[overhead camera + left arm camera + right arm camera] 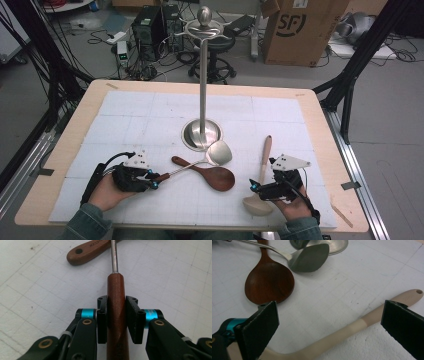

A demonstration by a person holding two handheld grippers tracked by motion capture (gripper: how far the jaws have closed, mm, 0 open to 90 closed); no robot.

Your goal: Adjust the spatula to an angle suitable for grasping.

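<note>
My left gripper (116, 315) is clamped on the brown wooden handle of the metal spatula (116, 312), its two black pads (102, 322) pressing the grip from either side, just behind where the steel shaft leaves the wood. Ahead of those pads, the shaft runs on past the handle end of the dark wooden spoon (86, 252), which lies across it on the white gridded mat (37, 290). In the high view the left gripper (154, 181) sits at the near left of the table (60, 150); the spatula (218, 153) reaches away to the right, its blade lying beside the round base of the steel utensil stand (202, 131), and the dark wooden spoon (216, 177) has its bowl just under that blade.

My right gripper (329, 322) stands wide open, its pads (263, 325) apart on either side of the pale ladle (352, 326) and not touching it. The ladle's handle runs diagonally between the jaws, its holed tip beyond the far pad. Farther out lie the dark spoon's bowl and the spatula's blade. From above, the right gripper (257, 186) hovers at the near right, over the pale ladle (263, 165), whose bowl is nearest me and whose handle points away towards the stand. The stand's pole rises from the middle of the mat to a knobbed top.
</note>
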